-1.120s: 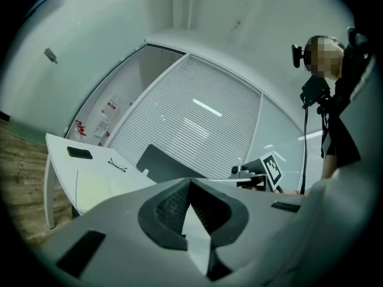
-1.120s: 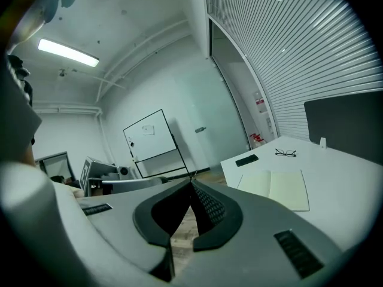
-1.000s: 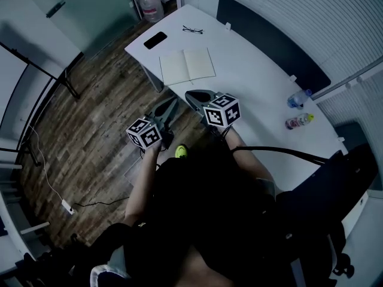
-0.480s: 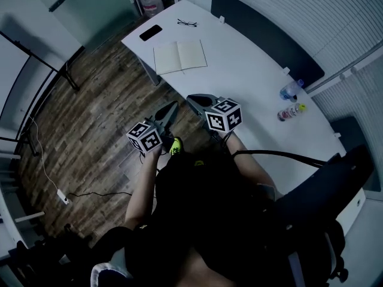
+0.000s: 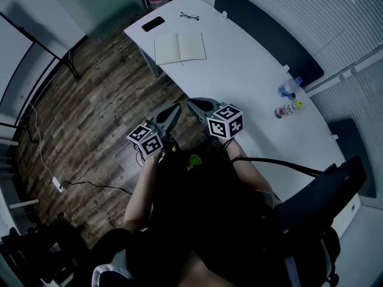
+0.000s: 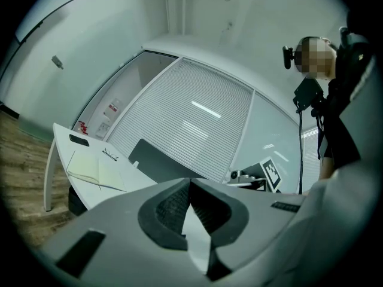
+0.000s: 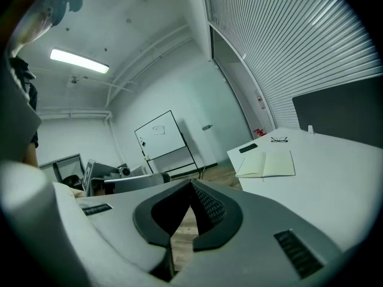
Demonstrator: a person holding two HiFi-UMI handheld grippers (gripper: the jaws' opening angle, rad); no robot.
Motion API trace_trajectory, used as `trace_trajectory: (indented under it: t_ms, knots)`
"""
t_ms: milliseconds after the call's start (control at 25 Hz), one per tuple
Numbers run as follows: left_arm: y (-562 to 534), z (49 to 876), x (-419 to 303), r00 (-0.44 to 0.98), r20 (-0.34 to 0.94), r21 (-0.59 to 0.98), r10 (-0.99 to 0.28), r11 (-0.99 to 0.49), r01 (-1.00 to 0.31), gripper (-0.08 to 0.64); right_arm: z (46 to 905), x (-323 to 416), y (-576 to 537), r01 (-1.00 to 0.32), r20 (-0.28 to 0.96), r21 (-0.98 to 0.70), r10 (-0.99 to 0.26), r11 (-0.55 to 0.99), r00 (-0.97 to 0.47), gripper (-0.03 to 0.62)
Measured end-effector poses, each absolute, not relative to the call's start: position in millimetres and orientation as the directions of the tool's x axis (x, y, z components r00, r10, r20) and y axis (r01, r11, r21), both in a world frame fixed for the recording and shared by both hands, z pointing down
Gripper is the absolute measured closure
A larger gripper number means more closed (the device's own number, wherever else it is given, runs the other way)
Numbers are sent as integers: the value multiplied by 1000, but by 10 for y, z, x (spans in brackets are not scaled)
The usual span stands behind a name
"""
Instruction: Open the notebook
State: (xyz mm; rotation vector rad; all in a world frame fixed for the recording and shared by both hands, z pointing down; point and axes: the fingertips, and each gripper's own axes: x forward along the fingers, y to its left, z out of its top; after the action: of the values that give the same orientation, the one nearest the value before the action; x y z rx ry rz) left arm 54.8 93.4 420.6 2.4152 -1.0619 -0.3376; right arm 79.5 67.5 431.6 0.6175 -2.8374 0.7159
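Notebook (image 5: 180,48): open on table (image 5: 251,82), near phone (image 5: 153,23) and glasses (image 5: 190,16). Left gripper (image 5: 175,110), right gripper (image 5: 193,104): both clenched, empty, well apart from the notebook.

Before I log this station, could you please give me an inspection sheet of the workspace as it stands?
Surface: white curved table.
Job's things: notebook lies open, flat, toward the far end.
Clutter: phone and glasses beyond it; two bottles near the right edge.
Grippers: left gripper and right gripper both shut, empty, well short of the notebook.
Cables: floor cable to a power strip; black cable beside the right arm.
Surroundings: wood floor, whiteboard, divider panel, chair.
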Motion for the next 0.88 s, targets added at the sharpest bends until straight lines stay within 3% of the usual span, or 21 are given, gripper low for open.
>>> trace_trajectory:
  t_ms: [480, 880]
  knots:
    - [1105, 4067, 499, 659, -63, 475, -750, -603, -641, 557, 4183, 750, 813, -434, 211, -337, -383, 835, -899, 578]
    - [1113, 4120, 508, 664, -64, 491, -745, -603, -629, 558, 4229, 690, 797, -422, 207, -363, -369, 831, -906, 578]
